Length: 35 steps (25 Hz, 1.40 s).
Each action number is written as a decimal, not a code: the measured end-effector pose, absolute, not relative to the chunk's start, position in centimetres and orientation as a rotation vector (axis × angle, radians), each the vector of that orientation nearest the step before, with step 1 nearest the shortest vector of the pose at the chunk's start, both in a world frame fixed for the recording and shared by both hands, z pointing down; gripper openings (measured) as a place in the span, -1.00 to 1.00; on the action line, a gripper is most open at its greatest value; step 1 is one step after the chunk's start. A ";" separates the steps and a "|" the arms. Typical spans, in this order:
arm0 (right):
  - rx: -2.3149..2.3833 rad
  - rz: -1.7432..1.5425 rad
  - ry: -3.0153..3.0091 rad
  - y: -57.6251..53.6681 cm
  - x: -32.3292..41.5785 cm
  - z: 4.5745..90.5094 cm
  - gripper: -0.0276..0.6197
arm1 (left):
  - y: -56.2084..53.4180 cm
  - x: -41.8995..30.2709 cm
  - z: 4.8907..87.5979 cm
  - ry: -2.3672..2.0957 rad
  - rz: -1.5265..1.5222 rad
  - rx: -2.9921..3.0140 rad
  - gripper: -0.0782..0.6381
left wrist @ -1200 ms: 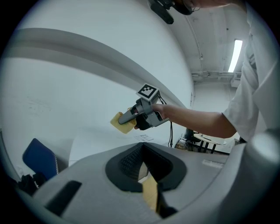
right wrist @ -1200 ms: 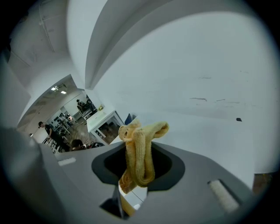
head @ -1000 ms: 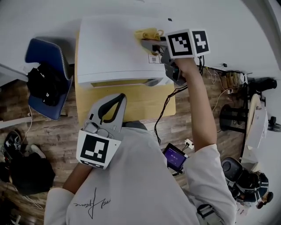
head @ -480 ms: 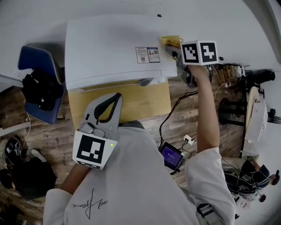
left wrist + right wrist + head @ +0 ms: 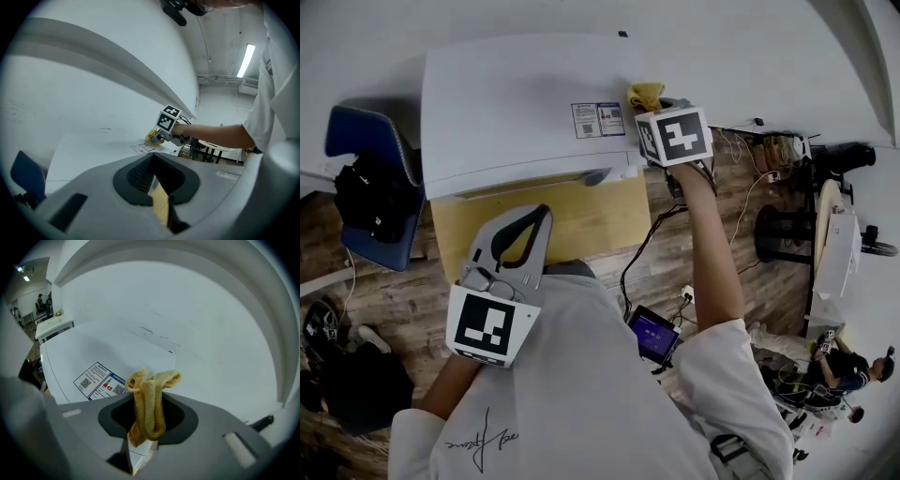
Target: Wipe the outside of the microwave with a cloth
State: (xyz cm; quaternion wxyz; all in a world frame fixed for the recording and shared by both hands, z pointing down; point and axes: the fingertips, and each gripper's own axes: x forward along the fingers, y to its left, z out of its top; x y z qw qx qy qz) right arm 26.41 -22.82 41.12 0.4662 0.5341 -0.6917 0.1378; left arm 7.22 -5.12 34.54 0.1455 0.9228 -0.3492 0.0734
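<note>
Right claw (image 5: 651, 101) pinches the yellow cloth (image 5: 644, 93) at the top of the microwave (image 5: 516, 103); the left claw (image 5: 540, 217) hangs back, closed on nothing.

In the right gripper view the right claw (image 5: 144, 439) has its jaws clamped on the cloth (image 5: 149, 404), which stands bunched and folded up out of the jaws. Beyond and to the left of the cloth lies the white microwave top (image 5: 89, 352) with its printed label (image 5: 99, 380). From the head view, the cloth sits just right of that label (image 5: 598, 120), at the microwave's right edge. The left claw (image 5: 159, 208) has its jaws together and empty. It is held near the person's chest, over the wooden surface (image 5: 581, 217) in front of the microwave and well apart from the right claw.
</note>
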 end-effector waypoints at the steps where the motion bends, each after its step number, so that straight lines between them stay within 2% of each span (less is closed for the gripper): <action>1: 1.316 0.332 -1.691 -22.7 26.3 41.1 -0.55 | -5.1 6.9 34.6 -1.012 0.210 2.655 -0.81; 13: 1.336 0.412 -1.712 -21.1 24.0 41.3 -0.55 | -4.5 3.4 34.6 -1.078 0.174 2.621 -0.81; 35: 1.292 0.428 -1.775 -20.3 18.8 41.0 -0.55 | -3.2 1.3 34.0 -1.103 0.151 2.632 -0.81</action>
